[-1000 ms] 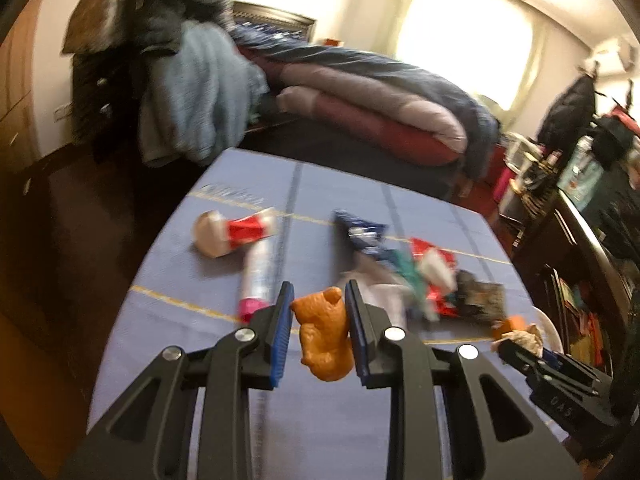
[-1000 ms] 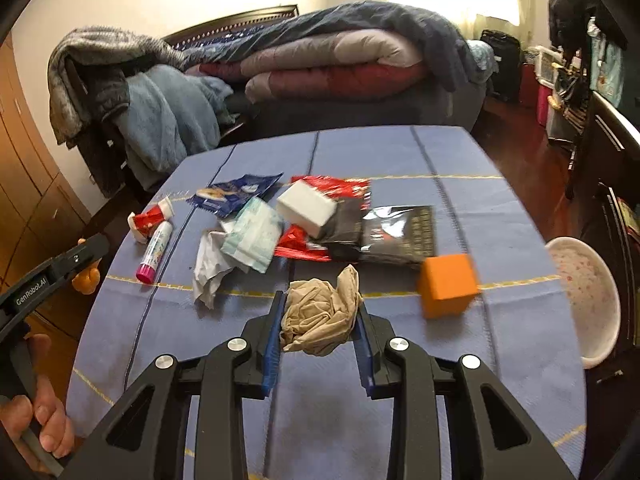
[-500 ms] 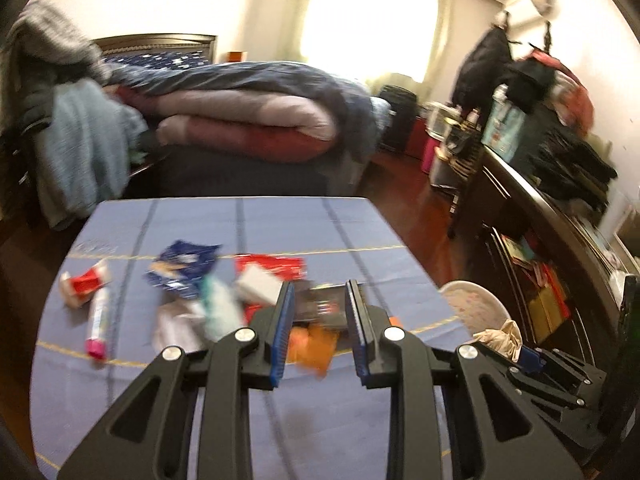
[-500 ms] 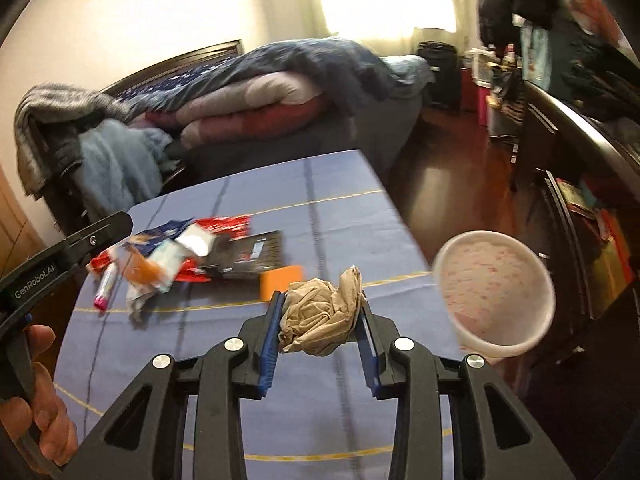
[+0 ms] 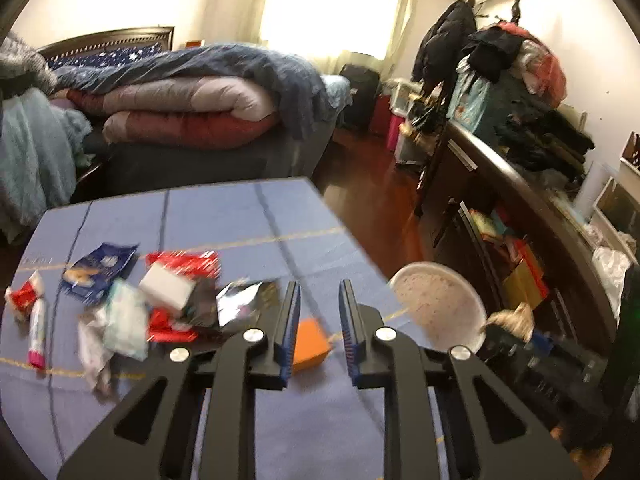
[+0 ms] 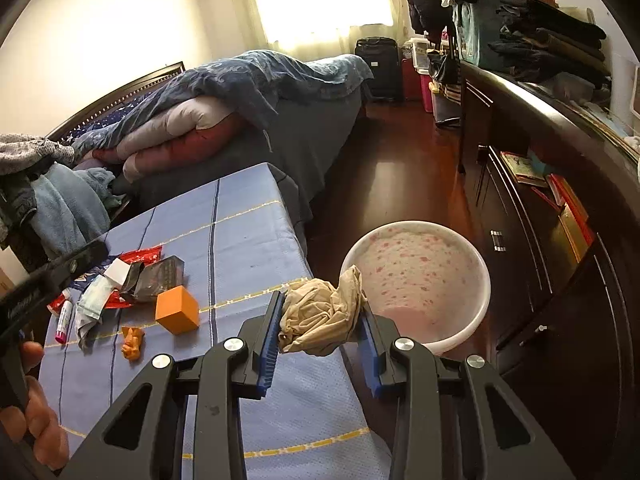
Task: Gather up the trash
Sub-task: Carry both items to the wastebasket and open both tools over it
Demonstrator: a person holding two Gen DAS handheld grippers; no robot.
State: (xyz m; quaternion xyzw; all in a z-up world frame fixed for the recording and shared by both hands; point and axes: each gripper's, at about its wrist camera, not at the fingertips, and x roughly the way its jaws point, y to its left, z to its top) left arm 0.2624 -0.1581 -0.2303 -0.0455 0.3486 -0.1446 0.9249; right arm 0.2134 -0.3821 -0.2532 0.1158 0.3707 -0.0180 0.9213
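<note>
My right gripper (image 6: 320, 322) is shut on a crumpled beige wad (image 6: 318, 316) and holds it over the table's right edge, just left of the white speckled bin (image 6: 416, 280) on the floor. My left gripper (image 5: 318, 320) is open and empty above the blue table (image 5: 248, 216). An orange crumpled piece (image 6: 132, 342) lies on the cloth near an orange block (image 6: 177, 308). Wrappers (image 5: 176, 300) lie in a pile at the table's left. The bin also shows in the left wrist view (image 5: 438, 306).
A glue stick (image 5: 36, 330) and a red-white tube (image 5: 22, 294) lie at the table's far left. A bed with folded quilts (image 5: 192, 108) stands behind. A dark dresser (image 6: 552, 216) runs along the right, past the bin.
My left gripper let go of the orange crumpled piece, which now lies on the table, and swung right. My right gripper carried the beige wad right to the bin's edge.
</note>
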